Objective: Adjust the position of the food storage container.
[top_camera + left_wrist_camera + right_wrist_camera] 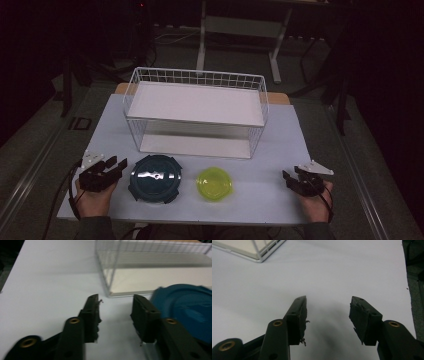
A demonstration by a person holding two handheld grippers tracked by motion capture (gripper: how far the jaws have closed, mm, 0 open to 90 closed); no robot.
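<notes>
Both of my claws sit down at the near edge of the white table [280, 150], one in each hand, and neither has anything in it. Left claw [114, 168] has its jaws spread wide over bare tabletop, and in the left gripper view the dark teal round lid [185, 310] sits just off the outer side of my right-hand jaw, really close, though I can't tell if it's actually touching. From above that teal lid [155, 178] is immediately beside the left claw, and the yellow-green round lid [214, 183] lies just past it, toward my other hand, the two lids near each other but apart. Right claw [290, 181] is also spread wide with only table between the jaws, well apart from the yellow-green lid. Ahead of both claws, further back on the table, stands the white wire basket [195, 77] with a white panel across its top, and the right gripper view catches one of its corners [257, 255] up ahead and off to the left of the jaws.
</notes>
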